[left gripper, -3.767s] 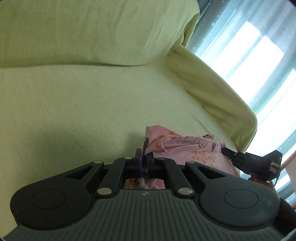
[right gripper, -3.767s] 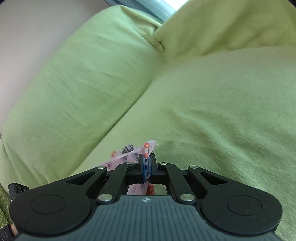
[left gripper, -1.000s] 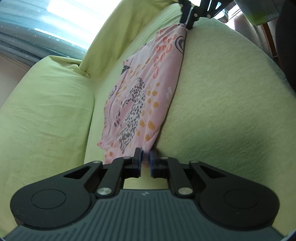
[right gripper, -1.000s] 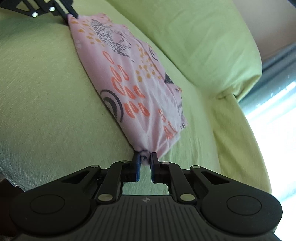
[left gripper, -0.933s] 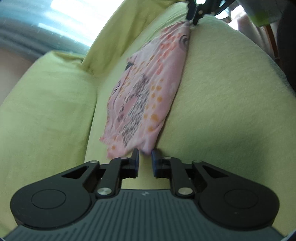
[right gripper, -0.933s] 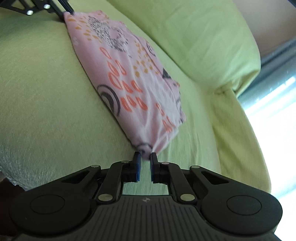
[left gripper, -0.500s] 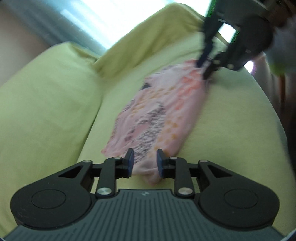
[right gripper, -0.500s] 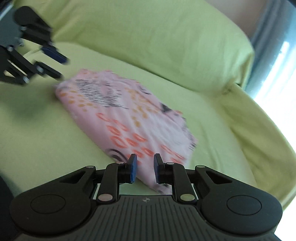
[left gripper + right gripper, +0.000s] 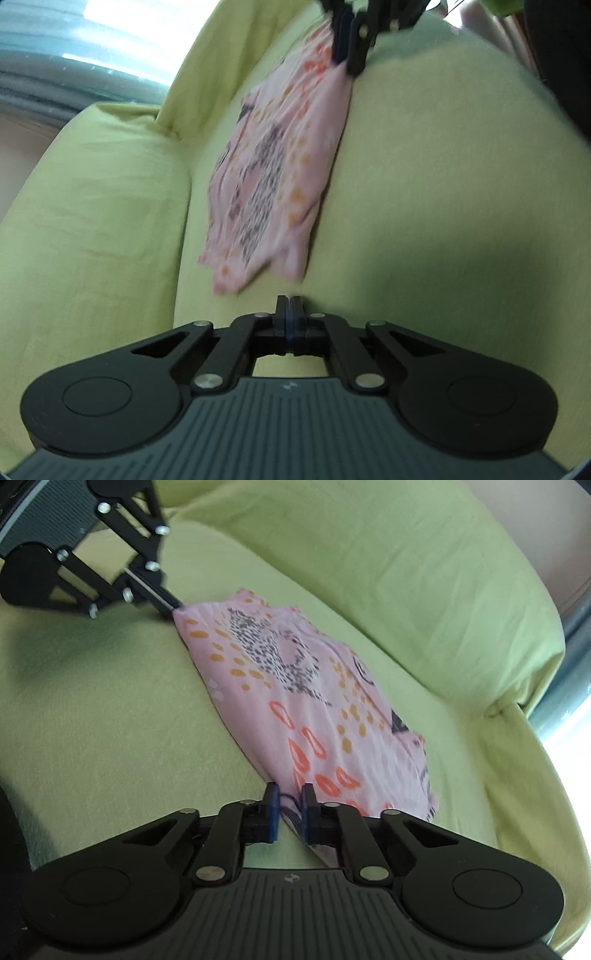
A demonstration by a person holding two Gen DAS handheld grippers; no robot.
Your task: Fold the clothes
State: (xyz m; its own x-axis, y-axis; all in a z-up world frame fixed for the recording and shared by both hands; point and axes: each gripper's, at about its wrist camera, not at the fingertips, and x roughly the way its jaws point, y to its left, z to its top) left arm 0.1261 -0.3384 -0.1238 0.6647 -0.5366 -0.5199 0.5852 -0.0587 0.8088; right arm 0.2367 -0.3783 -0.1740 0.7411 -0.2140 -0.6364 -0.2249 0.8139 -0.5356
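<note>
A pink patterned garment [image 9: 306,698] lies folded on the green sofa seat [image 9: 110,716]; it also shows in the left wrist view [image 9: 273,173]. My left gripper [image 9: 290,301] is shut and empty, just short of the garment's near end; in the right wrist view its fingertips [image 9: 173,603] touch the cloth's far corner. My right gripper [image 9: 288,799] is open, with the garment's near edge between its jaws; in the left wrist view it [image 9: 349,55] sits at the cloth's far end.
Green back cushions [image 9: 388,565] run along the far side of the seat. A sofa arm [image 9: 221,48] and a bright curtained window [image 9: 74,44] lie beyond the garment. The seat's front edge falls away at the left in the right wrist view.
Both grippers let go of the garment, which now lies on the seat. The left gripper opened, drew back off the cloth and shut empty. The right gripper stays open over the near edge.
</note>
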